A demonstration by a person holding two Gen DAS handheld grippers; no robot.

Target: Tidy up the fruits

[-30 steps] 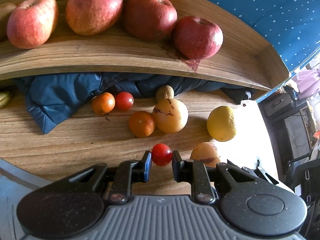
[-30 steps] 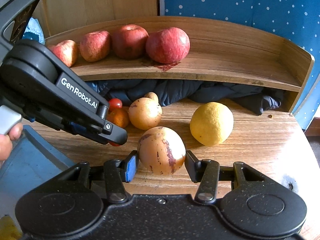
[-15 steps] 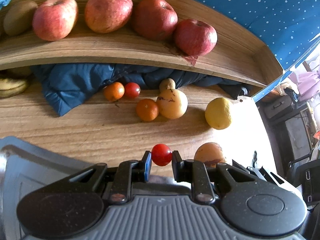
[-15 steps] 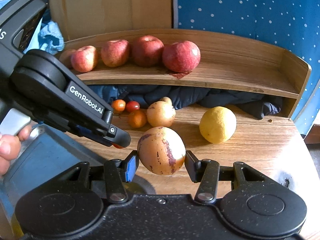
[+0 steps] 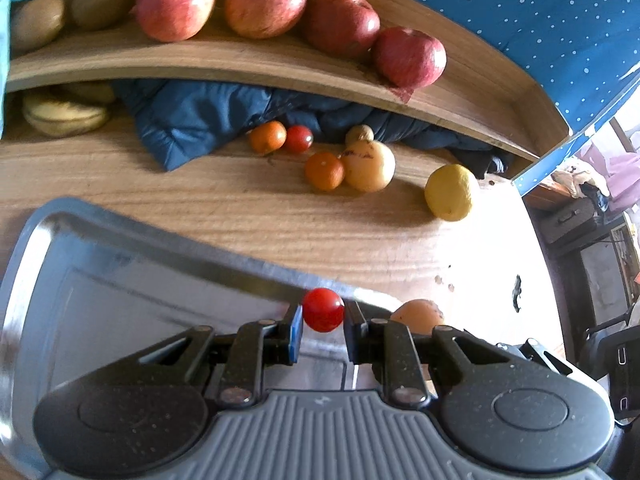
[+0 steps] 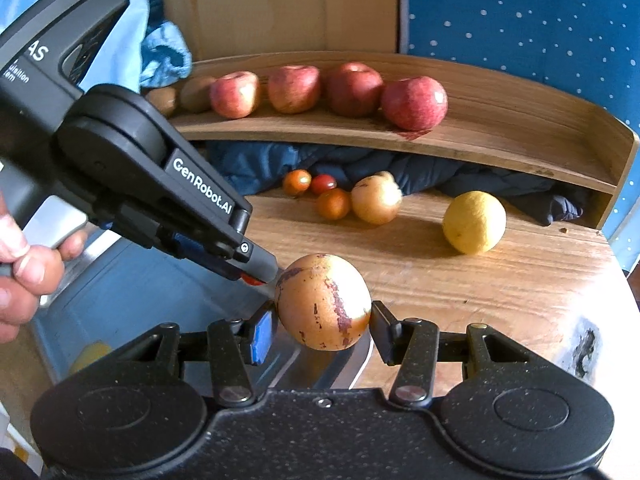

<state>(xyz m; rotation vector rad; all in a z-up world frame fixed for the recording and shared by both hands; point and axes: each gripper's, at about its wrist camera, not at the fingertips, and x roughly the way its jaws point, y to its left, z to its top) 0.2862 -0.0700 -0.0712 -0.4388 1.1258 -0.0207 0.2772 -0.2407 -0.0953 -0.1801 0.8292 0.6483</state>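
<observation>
A: What do the left tongs hold?
B: They squeeze a little red tomato, up over the edge of the shiny metal tray.
A: And the right tongs?
B: They grip a big spotty orange fruit above the tray's corner.
A: Where is the other fruit?
B: A lemon and small oranges sit on the tabletop. Four red apples line the shelf.

small red tomato, blotchy tan fruit
</observation>
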